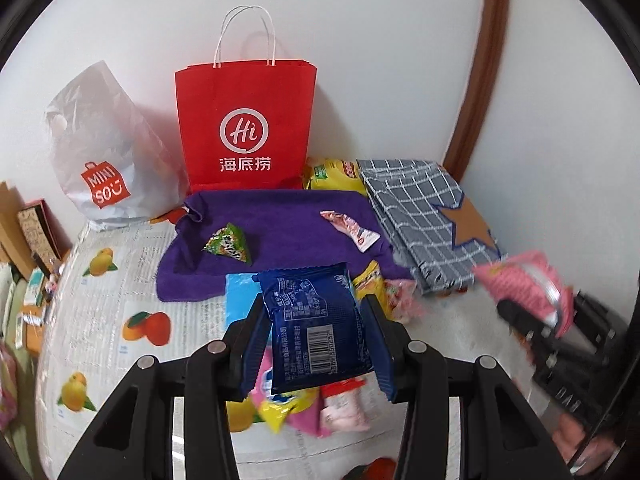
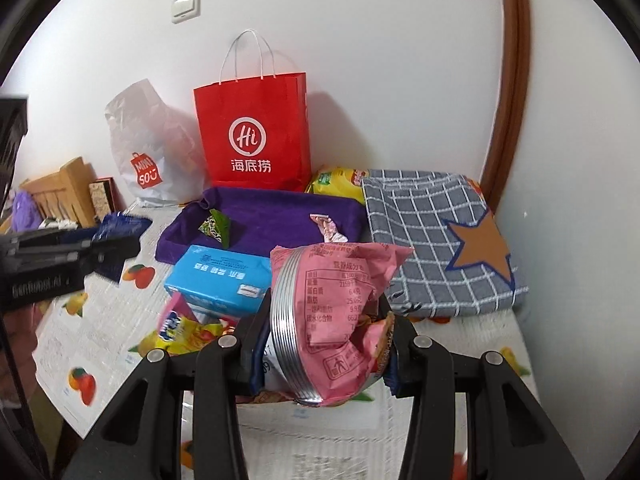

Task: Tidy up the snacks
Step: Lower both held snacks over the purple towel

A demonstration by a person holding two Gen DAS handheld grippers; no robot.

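A: L wrist view: left tongs (image 1: 318, 344) clenched on dark blue snack packet (image 1: 316, 328), barcode side up, packet held above the table (image 1: 100, 320) w/ fruit-print cover. Pads press both side edges.

B: R wrist view: right tongs (image 2: 324, 344) clenched on pink snack bag (image 2: 340, 320), crumpled, silver ribbed seam facing cam, nutrition panel readable. Held off the table too.

A: Cross-check. L view shows right tongs + pink bag only as a blur at the right edge. R view shows left tongs at the left edge, blue packet sticking out front.

B: R view only: light blue tissue pack (image 2: 218, 276) in full, just in front of purple towel (image 2: 272, 212). In L view it's mostly hidden behind the blue packet.

A: L view only: loose pile of snacks (image 1: 312, 404) under the tongs, yellow + pink wrappers. R view gets just part of it, left of its tongs.

B: Both views: green triangular snack (image 1: 230, 246) and pink-white wrapper (image 1: 352, 230) lie on the towel, well apart. Red paper bag (image 1: 246, 128) upright at the wall behind the towel, white plastic bag (image 1: 100, 160) to its left, yellow chip bag (image 1: 334, 174) to its right, checked grey cloth w/ star (image 1: 428, 224) beside the towel.

A: Contents of either bag: can't tell.
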